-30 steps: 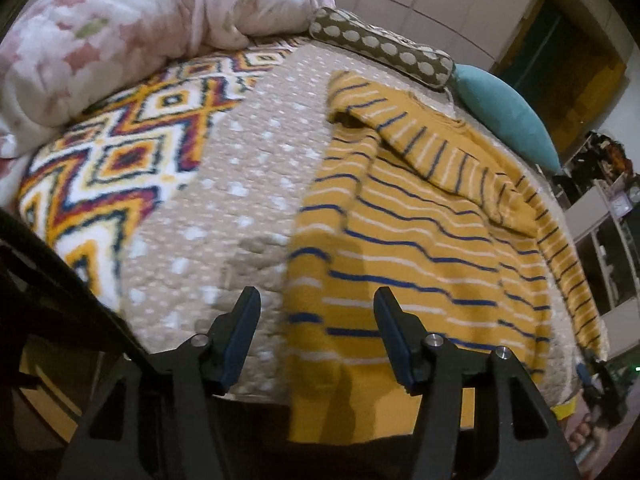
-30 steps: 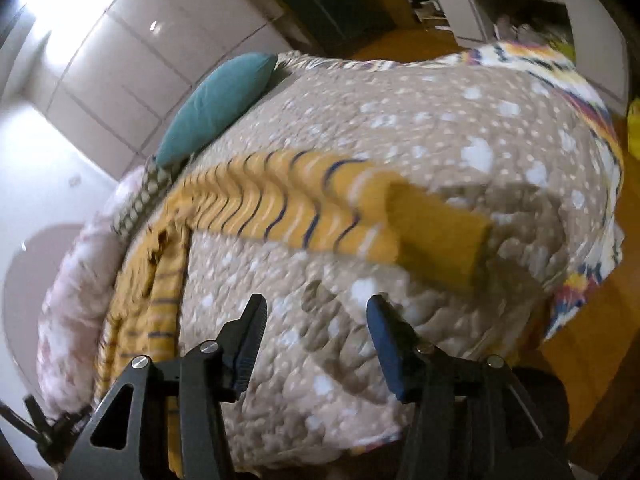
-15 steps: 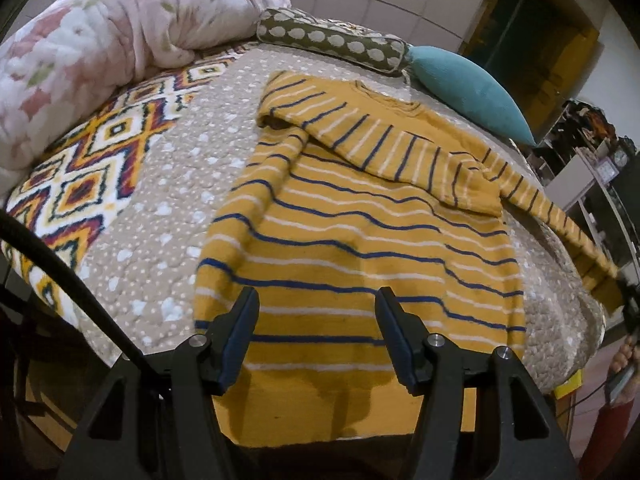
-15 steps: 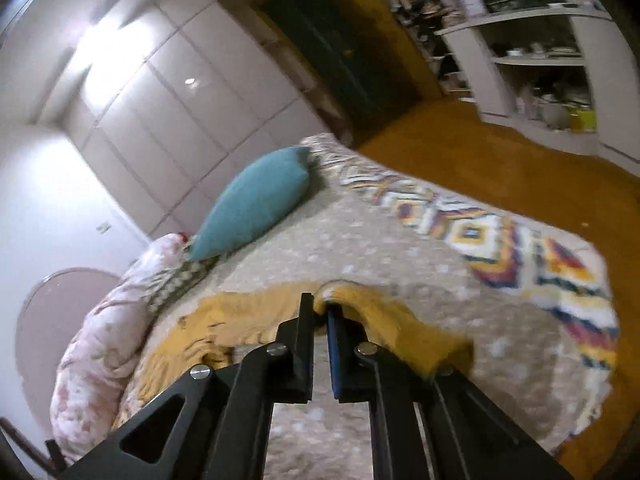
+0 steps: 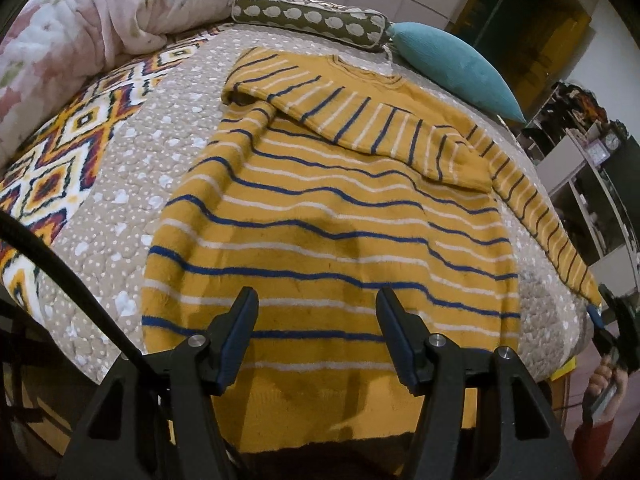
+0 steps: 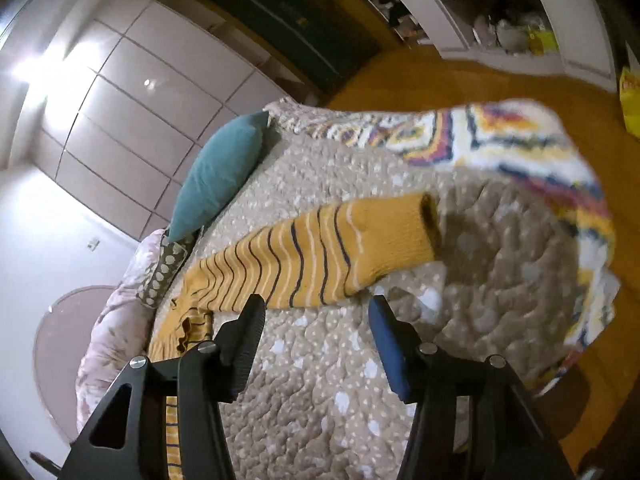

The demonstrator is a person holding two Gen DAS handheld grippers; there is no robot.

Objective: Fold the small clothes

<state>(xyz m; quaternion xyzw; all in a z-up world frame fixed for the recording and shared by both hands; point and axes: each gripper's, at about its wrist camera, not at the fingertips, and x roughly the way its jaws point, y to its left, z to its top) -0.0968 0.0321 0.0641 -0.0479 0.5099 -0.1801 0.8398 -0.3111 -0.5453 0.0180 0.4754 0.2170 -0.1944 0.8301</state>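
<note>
A yellow sweater with blue and white stripes lies flat on the bed, hem toward me. One sleeve is folded across its chest. The other sleeve stretches out to the right over the bedspread. My left gripper is open and empty, just above the sweater's hem. In the right wrist view that outstretched sleeve lies on the bed with its plain cuff at the far end. My right gripper is open and empty, just short of the sleeve.
A beige dotted bedspread with a bright geometric border covers the bed. A teal pillow, a dotted bolster and a pink floral duvet sit at the head. White shelves and an orange floor lie beyond the bed.
My right gripper closed on the sleeve, drew it outward, then opened and let it drop on the bed. My left gripper shifted right over the sweater's hem, still open.
</note>
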